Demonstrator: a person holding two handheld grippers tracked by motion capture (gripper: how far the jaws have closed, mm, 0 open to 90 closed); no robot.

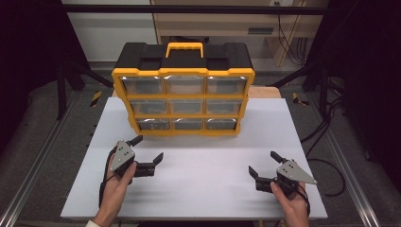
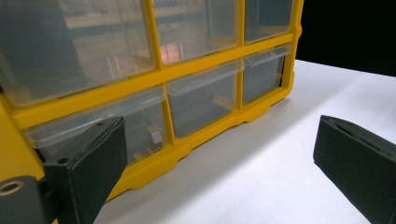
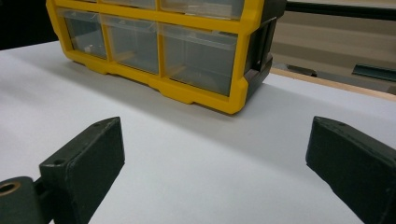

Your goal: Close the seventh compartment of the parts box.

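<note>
We approach the drawer cabinet (image 1: 183, 94) with left gripper (image 1: 148, 148) and right gripper (image 1: 265, 163) spread empty; next, we likely reach its bottom-left drawer (image 2: 100, 128).

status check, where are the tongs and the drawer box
Left tongs open, empty, near bottom-left drawer. Right tongs open, empty. Yellow and black plastic drawer cabinet upright, drawers shut. Nothing between.

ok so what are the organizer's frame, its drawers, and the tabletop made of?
Organizer frame: looks like moulded plastic, yellow with a black top, smooth rounded edges and a dull sheen. Drawers: clear plastic, slightly cloudy, contents showing through. Tabletop: matte white board, perhaps laminate or foam; its even, glare-free surface leaves it open.
</note>
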